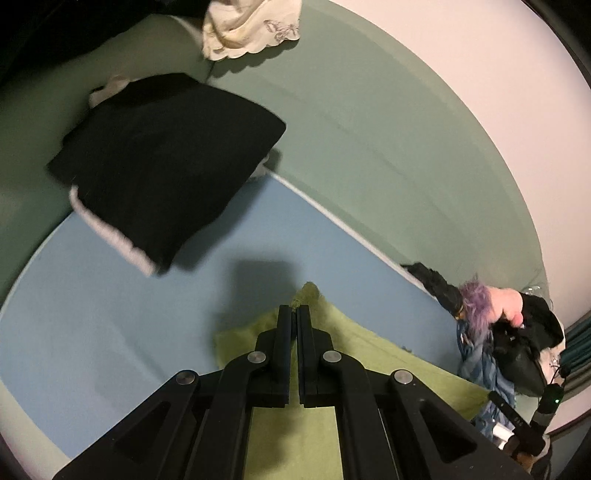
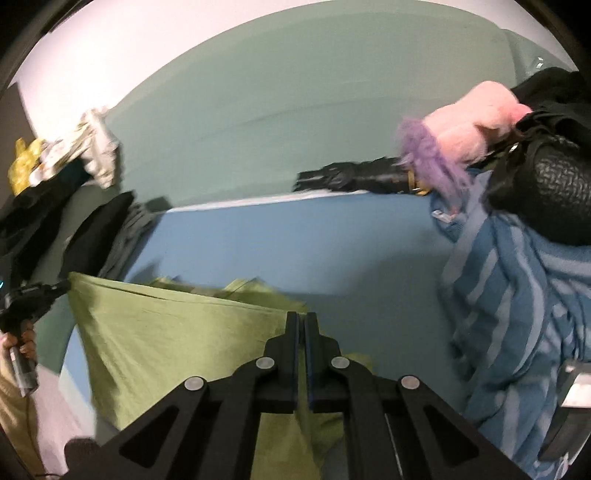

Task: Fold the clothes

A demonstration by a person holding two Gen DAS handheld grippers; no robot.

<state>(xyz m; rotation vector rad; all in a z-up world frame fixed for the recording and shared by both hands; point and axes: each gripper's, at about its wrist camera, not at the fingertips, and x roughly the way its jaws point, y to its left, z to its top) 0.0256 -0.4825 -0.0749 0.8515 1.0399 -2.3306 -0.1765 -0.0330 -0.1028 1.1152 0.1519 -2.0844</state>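
A lime green garment (image 1: 291,424) hangs lifted over the blue sheet (image 1: 129,332). My left gripper (image 1: 297,311) is shut on one top corner of it. My right gripper (image 2: 303,318) is shut on the other top corner, and the green garment (image 2: 177,339) stretches between the two, its lower part drooping below. In the right wrist view the left gripper (image 2: 55,288) shows at the far left, pinching the cloth's edge. A folded black garment (image 1: 166,162) lies on the bed at the left.
A pile of clothes lies at the bed's right: a blue striped garment (image 2: 517,314), a pink and purple fuzzy item (image 2: 472,129) and a black bag (image 2: 546,192). A cream embroidered cloth (image 1: 251,26) lies far back. Green bedding (image 1: 369,129) meets a pale wall.
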